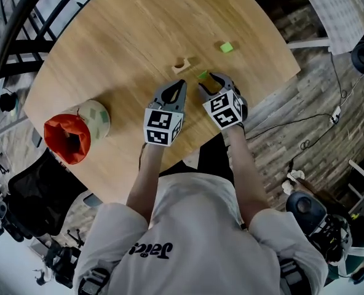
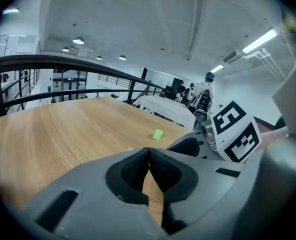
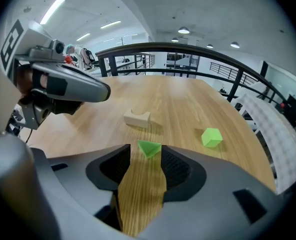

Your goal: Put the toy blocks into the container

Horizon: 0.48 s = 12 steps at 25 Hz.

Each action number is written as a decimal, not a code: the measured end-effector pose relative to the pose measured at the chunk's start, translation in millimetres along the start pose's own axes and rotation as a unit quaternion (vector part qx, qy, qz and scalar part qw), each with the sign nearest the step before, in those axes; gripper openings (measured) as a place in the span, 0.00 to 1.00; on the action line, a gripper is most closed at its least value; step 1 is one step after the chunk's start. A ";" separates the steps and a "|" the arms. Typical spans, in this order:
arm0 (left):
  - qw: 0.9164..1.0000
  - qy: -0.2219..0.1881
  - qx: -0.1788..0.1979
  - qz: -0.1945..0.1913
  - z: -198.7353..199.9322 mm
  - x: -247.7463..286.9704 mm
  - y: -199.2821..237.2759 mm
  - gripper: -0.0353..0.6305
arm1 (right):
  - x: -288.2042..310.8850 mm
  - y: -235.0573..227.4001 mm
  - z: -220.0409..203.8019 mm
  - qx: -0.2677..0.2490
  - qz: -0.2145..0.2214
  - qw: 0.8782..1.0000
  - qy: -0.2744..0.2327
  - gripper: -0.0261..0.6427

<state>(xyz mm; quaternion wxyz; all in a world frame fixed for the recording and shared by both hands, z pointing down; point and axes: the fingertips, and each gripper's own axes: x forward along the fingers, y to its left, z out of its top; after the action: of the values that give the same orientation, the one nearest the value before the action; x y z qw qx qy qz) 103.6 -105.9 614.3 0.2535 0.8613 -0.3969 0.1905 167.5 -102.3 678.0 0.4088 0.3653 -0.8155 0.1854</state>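
Observation:
On the round wooden table [image 1: 108, 54] a small green triangle block [image 1: 202, 75] [image 3: 149, 148] lies right at the mouth of my right gripper [image 1: 209, 80] [image 3: 146, 153], whose jaws stand open on either side of it. A beige arch block [image 1: 181, 64] [image 3: 137, 118] rests just beyond, and a green cube [image 1: 226, 47] [image 3: 211, 137] [image 2: 158, 134] lies further right. My left gripper [image 1: 181, 85] [image 2: 148, 153] hovers beside the right one, shut and empty. The red-orange container [image 1: 67, 139] stands open-topped at the table's left edge.
A round pale-green disc [image 1: 96, 117] sits against the container. A black railing [image 1: 10, 35] curves behind the table's far left side. A black chair [image 1: 34, 201] stands at lower left, and cables [image 1: 305, 143] trail over the wooden floor at right.

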 end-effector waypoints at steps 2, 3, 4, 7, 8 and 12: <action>1.000 0.004 -0.003 0.004 -5.8 0.6 4.6 0.07 | 9.4 -1.0 -0.7 0.008 -0.005 1.000 -0.002 0.33; 1.000 0.006 -0.005 0.006 -8.5 0.1 7.2 0.07 | 13.9 -1.3 -0.6 0.010 -0.007 1.000 -0.003 0.34; 1.000 0.007 -0.007 0.009 -10.9 -0.8 9.7 0.07 | 17.9 -1.6 -0.3 0.011 -0.010 1.000 -0.003 0.34; 1.000 0.008 -0.015 0.015 -15.5 -4.7 15.4 0.07 | 25.2 -3.8 1.8 0.010 -0.017 1.000 -0.005 0.33; 1.000 0.008 -0.018 0.016 -16.3 -6.3 16.4 0.07 | 26.2 -4.5 2.6 0.010 -0.018 1.000 -0.006 0.32; 1.000 0.003 -0.023 0.021 -15.8 -14.0 16.8 0.07 | 22.6 -3.1 7.5 0.002 -0.014 1.000 -0.007 0.31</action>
<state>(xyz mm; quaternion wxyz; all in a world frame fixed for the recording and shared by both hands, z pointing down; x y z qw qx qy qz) 79.9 -97.7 624.3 0.2705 0.8463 -0.4182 0.1890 156.8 -119.0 691.7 0.4050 0.3784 -0.8129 0.1790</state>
